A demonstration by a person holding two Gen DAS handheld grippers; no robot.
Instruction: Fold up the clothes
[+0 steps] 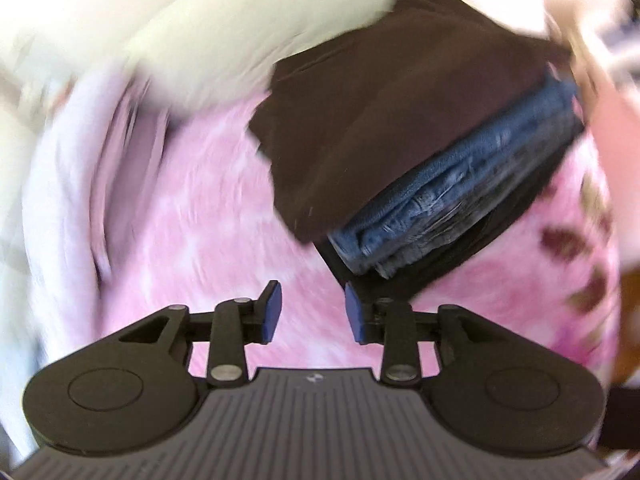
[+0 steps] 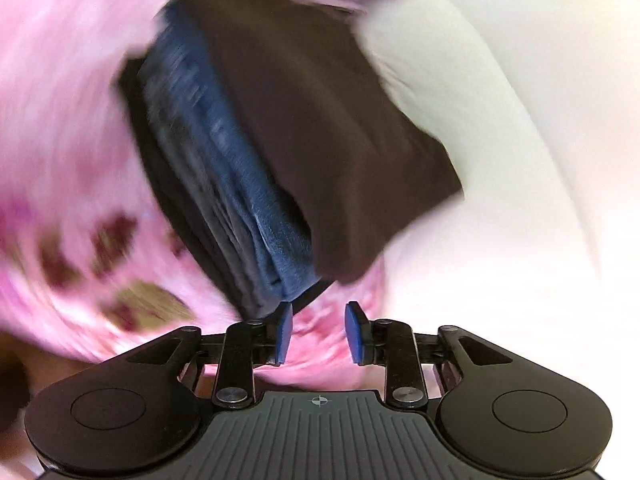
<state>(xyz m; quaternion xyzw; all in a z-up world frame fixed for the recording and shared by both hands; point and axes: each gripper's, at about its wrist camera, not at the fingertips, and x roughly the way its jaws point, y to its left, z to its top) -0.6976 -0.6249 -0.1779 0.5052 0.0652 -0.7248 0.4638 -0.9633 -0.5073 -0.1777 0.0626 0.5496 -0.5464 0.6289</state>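
- Left gripper (image 1: 313, 312), right gripper (image 2: 319, 332): jaws apart, empty.
- Folded clothes stack (image 1: 400, 152) lies just beyond both jaws.
- Pink bedspread (image 1: 200, 200) underneath; views blurred.

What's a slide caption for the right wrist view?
Right gripper open and empty before a folded stack: brown garment over blue garment on pink bedding.

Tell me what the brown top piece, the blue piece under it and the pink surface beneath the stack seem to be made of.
Brown garment: soft, matte knit, probably cotton jersey; it drapes limply without shine.
Blue garment: likely denim; thick folded layers with pale, worn edges.
Pink bedspread: looks like matte printed woven cloth, mottled pink and white with dark floral marks; blur leaves the weave unclear.
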